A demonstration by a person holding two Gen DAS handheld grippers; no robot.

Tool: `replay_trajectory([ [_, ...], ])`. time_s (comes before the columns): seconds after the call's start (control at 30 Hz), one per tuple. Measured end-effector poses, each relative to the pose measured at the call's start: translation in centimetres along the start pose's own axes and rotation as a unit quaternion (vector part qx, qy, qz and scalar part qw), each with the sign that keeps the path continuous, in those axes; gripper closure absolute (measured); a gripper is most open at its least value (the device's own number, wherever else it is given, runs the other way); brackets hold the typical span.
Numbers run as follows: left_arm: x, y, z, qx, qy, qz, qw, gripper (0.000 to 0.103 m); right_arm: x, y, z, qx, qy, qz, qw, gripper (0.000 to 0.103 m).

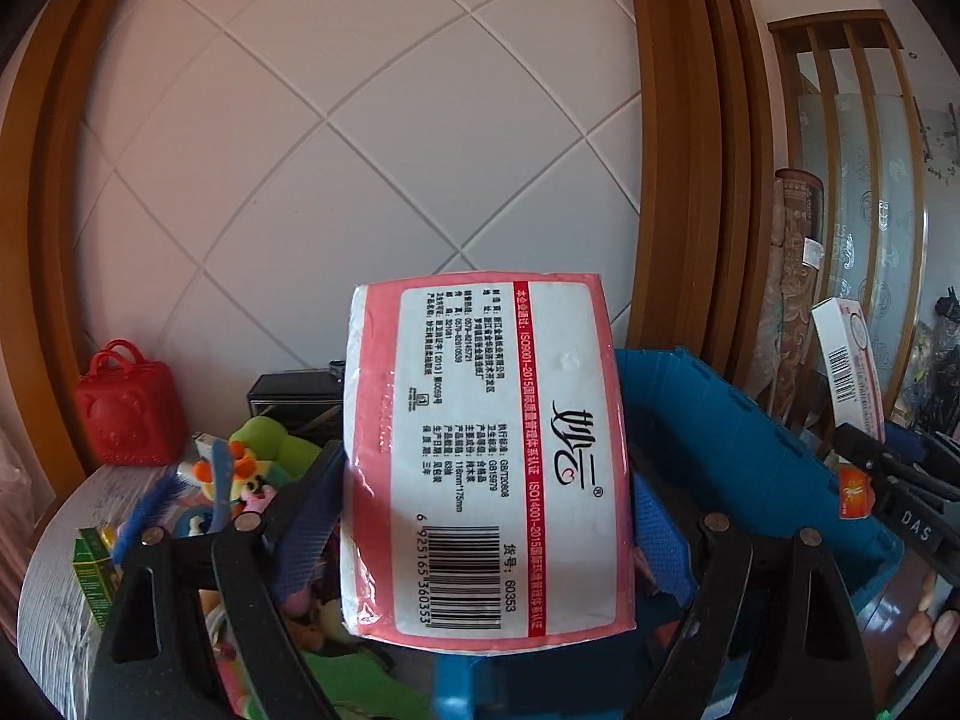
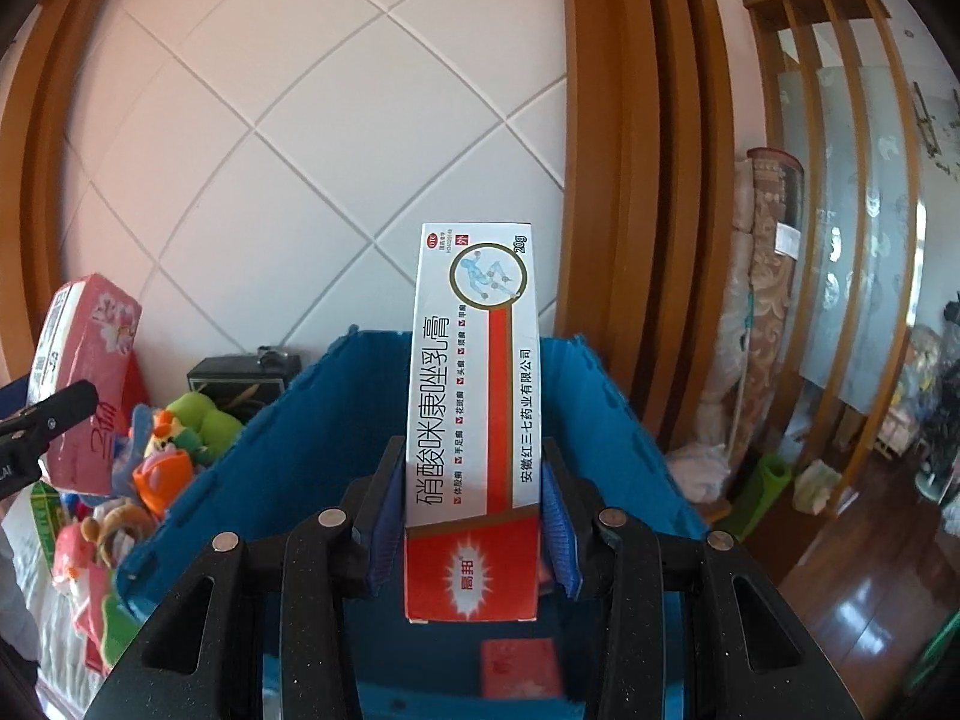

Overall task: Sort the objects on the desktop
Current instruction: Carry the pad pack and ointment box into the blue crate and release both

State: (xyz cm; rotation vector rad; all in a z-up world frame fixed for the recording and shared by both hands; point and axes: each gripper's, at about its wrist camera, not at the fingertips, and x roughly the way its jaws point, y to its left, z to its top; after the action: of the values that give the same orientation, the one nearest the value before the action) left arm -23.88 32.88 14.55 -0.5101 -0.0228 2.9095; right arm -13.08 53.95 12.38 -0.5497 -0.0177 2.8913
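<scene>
My left gripper is shut on a pink-and-white tissue pack, held upright with its barcode label facing the camera. The same tissue pack shows at the left of the right wrist view, with a left fingertip on it. My right gripper is shut on a long white-and-red ointment box, standing on end above a blue crate. A small red item lies on the crate's floor. In the left wrist view the ointment box appears at far right beyond the blue crate.
Left of the crate, plush toys and small boxes crowd a light tabletop beside a red toy bag and a dark box. A tiled wall stands behind. Wooden frames, rolled rugs and dark floor lie to the right.
</scene>
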Motion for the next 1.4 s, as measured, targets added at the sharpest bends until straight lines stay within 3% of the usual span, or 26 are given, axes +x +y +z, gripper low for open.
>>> replay_trajectory([
  [0.3, 11.7, -8.0, 2.6, 0.019, 0.052, 0.000, 0.9985, 0.014, 10.7, -6.1, 2.6, 0.003, 0.057, 0.002, 0.998, 0.063],
  [0.53, 18.2, -9.8, 0.4, 0.016, 0.109, 0.004, 0.9939, 0.014, 17.0, -6.9, 2.1, -0.008, 0.107, 0.001, 0.994, 0.063],
  [0.8, 22.2, -11.1, -0.9, 0.039, 0.196, -0.011, 0.9798, 0.013, 21.3, -5.6, 0.6, -0.037, 0.153, 0.003, 0.988, 0.063],
  [0.9, 23.6, -11.2, -1.1, 0.042, 0.236, -0.011, 0.9708, 0.013, 22.5, -5.5, -0.1, -0.034, 0.176, 0.004, 0.984, 0.061],
  [0.97, 23.8, -10.8, -1.1, 0.032, 0.242, -0.015, 0.9696, 0.013, 22.7, -5.7, -0.2, -0.026, 0.180, 0.007, 0.983, 0.044],
  [1.0, 23.6, -10.6, -0.9, 0.029, 0.235, -0.014, 0.9716, 0.013, 22.8, -5.9, -0.2, -0.023, 0.179, 0.006, 0.984, 0.028],
  [1.03, 23.2, -10.6, -0.7, 0.030, 0.221, -0.008, 0.9749, 0.013, 22.7, -5.9, -0.2, -0.022, 0.177, 0.001, 0.984, 0.023],
  [1.13, 22.4, -10.9, -0.3, 0.042, 0.196, 0.004, 0.9797, 0.013, 22.7, -6.2, -0.3, -0.016, 0.175, 0.004, 0.984, 0.018],
  [1.4, 22.7, -11.0, -0.6, 0.054, 0.203, 0.006, 0.9776, 0.013, 22.9, -6.4, -0.6, -0.020, 0.172, -0.004, 0.985, 0.012],
])
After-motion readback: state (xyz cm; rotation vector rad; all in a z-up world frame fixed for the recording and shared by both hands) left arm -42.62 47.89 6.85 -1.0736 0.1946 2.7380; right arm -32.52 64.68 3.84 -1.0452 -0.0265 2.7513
